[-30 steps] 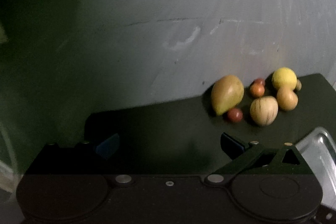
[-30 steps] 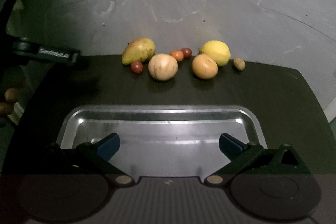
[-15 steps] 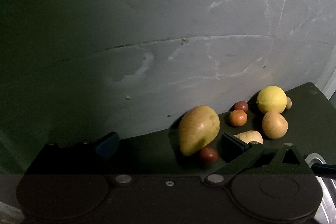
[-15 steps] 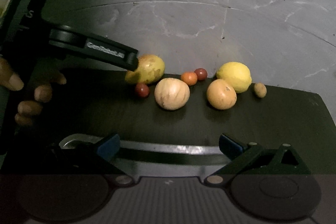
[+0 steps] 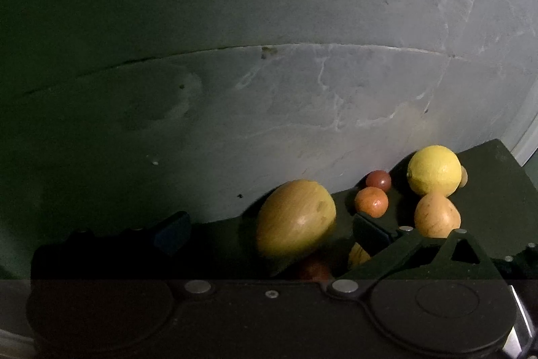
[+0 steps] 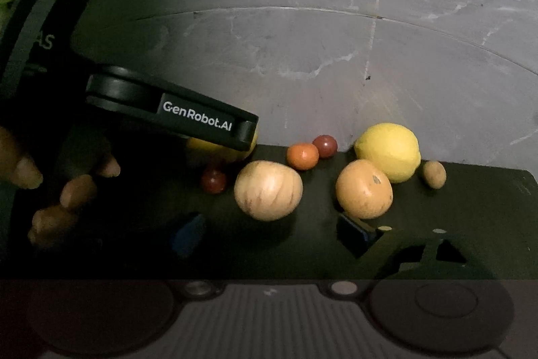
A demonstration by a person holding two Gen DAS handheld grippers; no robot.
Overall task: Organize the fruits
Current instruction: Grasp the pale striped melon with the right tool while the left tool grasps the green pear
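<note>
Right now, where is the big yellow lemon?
In the right wrist view the big yellow lemon sits right of centre against the grey wall, just behind the round orange fruit.

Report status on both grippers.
Left gripper open around yellow-green mango. Right gripper open, empty, facing striped tan round fruit. Small dark-red fruit touches mango.

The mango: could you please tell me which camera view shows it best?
The left wrist view: the mango sits large and almost whole between the open left gripper's fingers. In the right wrist view, only a yellow sliver shows beneath the left gripper's body, which covers the rest.
</note>
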